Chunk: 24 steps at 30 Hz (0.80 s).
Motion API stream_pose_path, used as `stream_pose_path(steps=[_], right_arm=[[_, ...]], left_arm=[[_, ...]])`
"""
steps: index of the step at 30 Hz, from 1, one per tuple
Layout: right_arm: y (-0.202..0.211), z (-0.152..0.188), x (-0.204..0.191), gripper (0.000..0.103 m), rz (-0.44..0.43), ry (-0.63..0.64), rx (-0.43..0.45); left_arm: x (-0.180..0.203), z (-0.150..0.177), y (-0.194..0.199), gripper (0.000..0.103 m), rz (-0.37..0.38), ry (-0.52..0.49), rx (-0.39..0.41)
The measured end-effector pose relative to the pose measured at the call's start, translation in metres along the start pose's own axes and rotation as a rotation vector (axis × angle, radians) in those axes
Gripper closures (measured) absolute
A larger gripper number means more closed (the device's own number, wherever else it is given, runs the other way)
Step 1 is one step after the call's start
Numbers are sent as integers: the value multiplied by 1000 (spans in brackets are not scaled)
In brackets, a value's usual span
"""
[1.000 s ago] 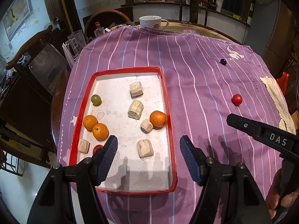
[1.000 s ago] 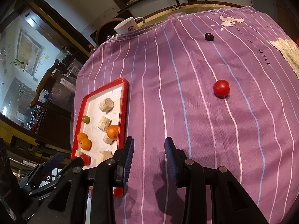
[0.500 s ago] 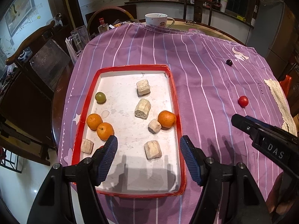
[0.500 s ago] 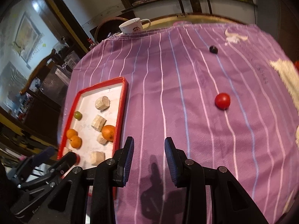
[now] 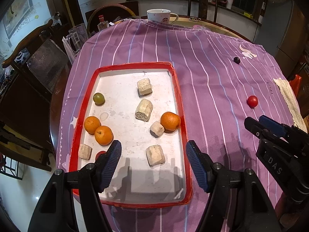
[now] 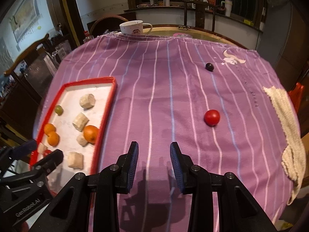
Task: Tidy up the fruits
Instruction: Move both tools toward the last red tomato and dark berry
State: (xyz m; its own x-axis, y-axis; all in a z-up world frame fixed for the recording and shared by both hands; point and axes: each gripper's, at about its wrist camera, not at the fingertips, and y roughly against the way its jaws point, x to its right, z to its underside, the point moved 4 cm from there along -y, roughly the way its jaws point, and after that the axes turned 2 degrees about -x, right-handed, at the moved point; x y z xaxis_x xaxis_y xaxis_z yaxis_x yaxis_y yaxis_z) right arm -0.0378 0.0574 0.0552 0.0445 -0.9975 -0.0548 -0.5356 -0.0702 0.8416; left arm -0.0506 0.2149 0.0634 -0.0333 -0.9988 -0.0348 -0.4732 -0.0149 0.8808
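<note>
A red-rimmed tray (image 5: 179, 100) with a white floor lies on the purple striped cloth. It holds three oranges (image 5: 170, 121), a green fruit (image 5: 99, 98), several beige chunks (image 5: 144, 109) and a red fruit (image 5: 100, 153) half hidden behind a finger. My left gripper (image 5: 153, 162) hangs open over the tray's near end, with nothing between its fingers. A red tomato (image 6: 212, 118) and a dark grape (image 6: 209, 66) lie loose on the cloth to the right. My right gripper (image 6: 154, 166) is open and empty above bare cloth, short and left of the tomato.
A white cup (image 5: 158, 15) stands at the table's far edge. A beige rag (image 6: 285, 131) lies along the right edge. A glass jug (image 5: 77, 36), a bottle and wooden chairs stand beyond the left side. The cloth hangs over the near edge.
The right wrist view has rolled upright and shifted slightly, so the tomato now sits nearer ahead on the right. The left gripper has hardly moved. Both gaps look unchanged.
</note>
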Motion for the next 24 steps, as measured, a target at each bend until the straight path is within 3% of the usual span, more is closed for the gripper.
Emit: stream_pose_path(steps=[7,24], right_arm=[[-9,1,4,65,60,12,-28],[-20,14,15,65,78,4,-57]], left_arm=[[-1,0,-5,34,-2,4,-10],[6,6,-20,34,23,25,-35]])
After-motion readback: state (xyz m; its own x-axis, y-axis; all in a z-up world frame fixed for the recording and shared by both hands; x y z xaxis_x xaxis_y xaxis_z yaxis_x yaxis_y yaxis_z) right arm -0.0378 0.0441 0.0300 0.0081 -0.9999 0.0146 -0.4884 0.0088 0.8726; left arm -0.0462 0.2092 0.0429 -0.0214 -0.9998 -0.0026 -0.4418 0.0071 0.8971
